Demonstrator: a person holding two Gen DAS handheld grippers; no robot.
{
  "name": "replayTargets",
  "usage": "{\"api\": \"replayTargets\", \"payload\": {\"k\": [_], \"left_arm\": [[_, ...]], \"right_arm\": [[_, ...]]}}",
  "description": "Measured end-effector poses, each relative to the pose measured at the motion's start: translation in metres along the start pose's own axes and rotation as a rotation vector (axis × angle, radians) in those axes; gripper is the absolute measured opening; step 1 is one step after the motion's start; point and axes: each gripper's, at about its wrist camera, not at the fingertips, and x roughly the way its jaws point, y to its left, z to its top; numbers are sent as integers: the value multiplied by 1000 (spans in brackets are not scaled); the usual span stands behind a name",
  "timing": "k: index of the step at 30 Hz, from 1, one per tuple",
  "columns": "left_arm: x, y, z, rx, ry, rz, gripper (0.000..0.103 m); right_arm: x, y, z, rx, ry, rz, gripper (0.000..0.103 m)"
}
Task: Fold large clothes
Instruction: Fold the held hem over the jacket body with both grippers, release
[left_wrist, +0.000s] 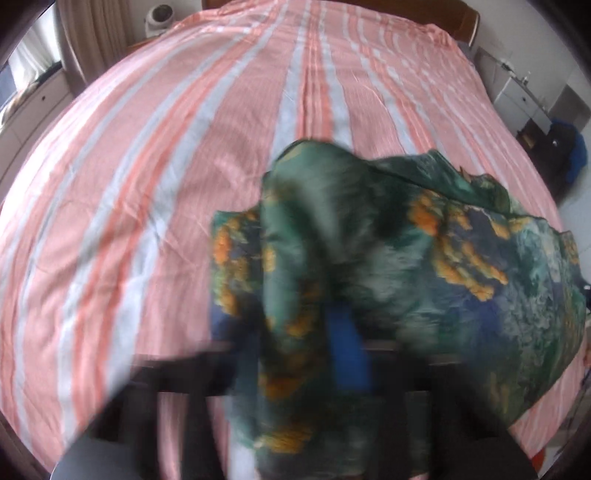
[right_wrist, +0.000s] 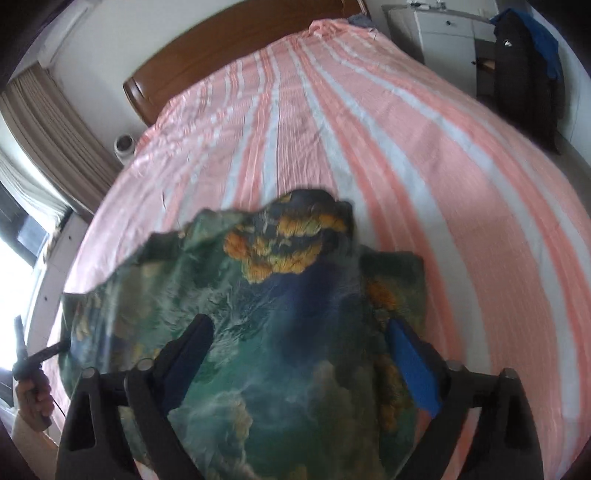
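Green cloth (left_wrist: 369, 258) over striped bed (left_wrist: 147, 184), both claws at it.
L claw (left_wrist: 343, 354), lower centre, blurred: clamped shut on a cloth fold. R claw (right_wrist: 299, 354), bottom of frame: jaws wide, cloth draped betw. fingers (right_wrist: 413, 369), not pinched. Hand (right_wrist: 35, 398) lower left.

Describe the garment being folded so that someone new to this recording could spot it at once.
A pink-and-white striped bedspread covers a bed with a wooden headboard. At its near end lies the garment, a silky cloth in dark green and blue with orange-yellow flower clusters. It is the only patterned, dark thing on the stripes.
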Motion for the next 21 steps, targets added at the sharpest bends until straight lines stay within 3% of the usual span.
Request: {"api": "replayTargets", "payload": {"k": [1,2,5,8,10,12,14,16,19,21], "left_arm": [[-6,-6,-2,10,-14,33,8],[-14,-12,-3,48,-48,59,6],[-59,-21,-1,89,-171,50,6],[-106,-30,17,78,-319,-2,6],[-121,-42,31,102,-443,26,6],[-114,-52,45,116,-513,97,6],[-81,-53,58,109,-486,160,6],[-31,-43,61,84,-384,184,7],[40,-24,37,84,-243,196,9],[56,-24,13,125,-274,191,10]], "right_arm": [[9,4,-2,-7,9,-24,32],[13,9,-5,-22,11,-63,19],[-4,29,-9,-134,-46,-142,13],[-53,51,3,-216,-208,-152,12],[-73,62,16,-242,-307,-154,12],[-90,73,26,-265,-425,-163,12],[-87,76,34,-251,-475,-173,12],[-58,66,41,-212,-438,-192,12],[16,41,32,-183,-277,-229,12],[59,26,7,-185,-175,-237,14]]}}
